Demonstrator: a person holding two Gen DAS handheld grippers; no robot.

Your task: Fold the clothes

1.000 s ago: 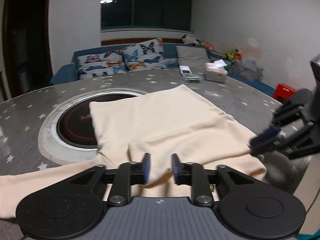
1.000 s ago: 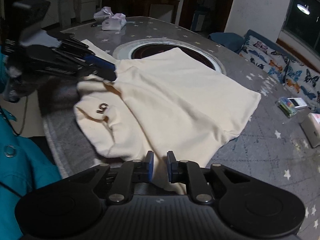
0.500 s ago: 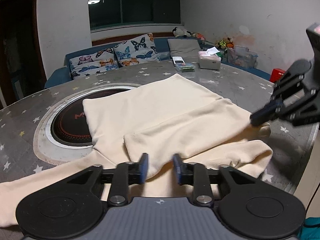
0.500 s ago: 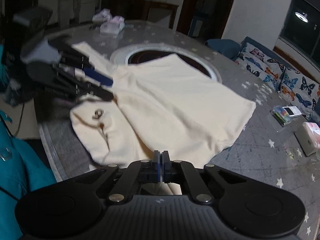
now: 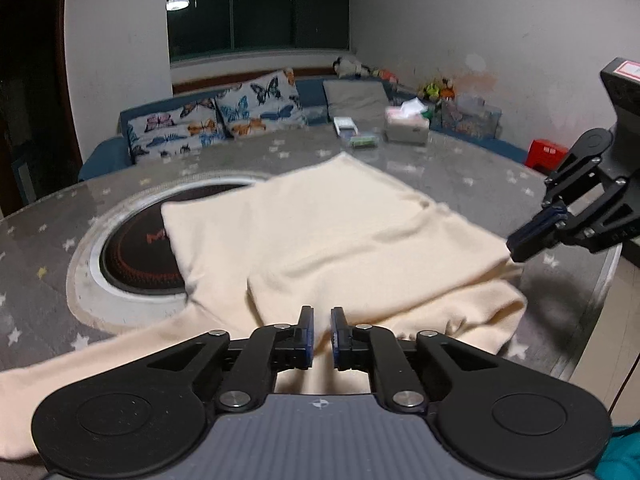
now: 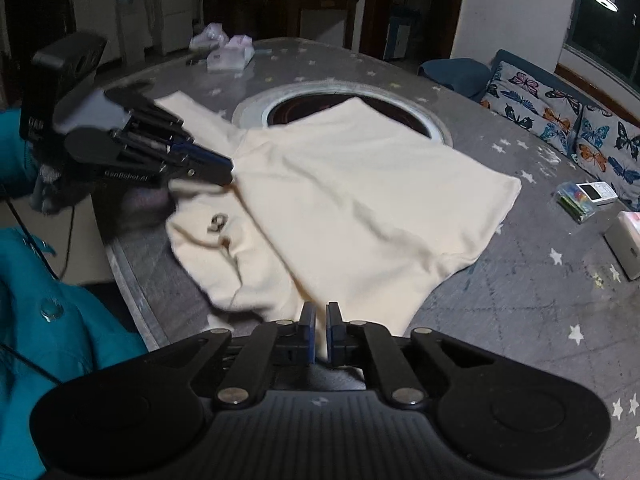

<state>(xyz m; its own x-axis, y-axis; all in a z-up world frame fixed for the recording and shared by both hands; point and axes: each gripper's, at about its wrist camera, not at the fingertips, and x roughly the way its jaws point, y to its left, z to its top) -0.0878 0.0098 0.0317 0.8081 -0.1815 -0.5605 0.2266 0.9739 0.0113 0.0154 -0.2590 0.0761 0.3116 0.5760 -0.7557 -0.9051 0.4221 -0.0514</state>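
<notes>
A cream garment (image 5: 340, 240) lies partly folded on the grey star-patterned table (image 5: 48, 216), covering part of the round hob. It also shows in the right wrist view (image 6: 360, 200), with a small logo near its bunched near edge. My left gripper (image 5: 321, 334) is a little open, its jaws over the cloth's near edge with nothing clearly held. It appears from the side in the right wrist view (image 6: 224, 170). My right gripper (image 6: 321, 334) has its jaws almost closed on the cloth's edge. From the left wrist view it (image 5: 520, 246) touches the fold's right corner.
A round inset hob (image 5: 132, 248) sits at the table's left. A tissue box (image 5: 406, 130), a small box and a green packet (image 5: 362, 142) lie at the far side. A sofa with butterfly cushions (image 5: 216, 120) stands behind. Teal clothing (image 6: 48, 320) is at the table's near edge.
The left gripper's jaws have narrowed. The right gripper's jaws have parted slightly from fully shut. The folded flap has been drawn further over the garment.
</notes>
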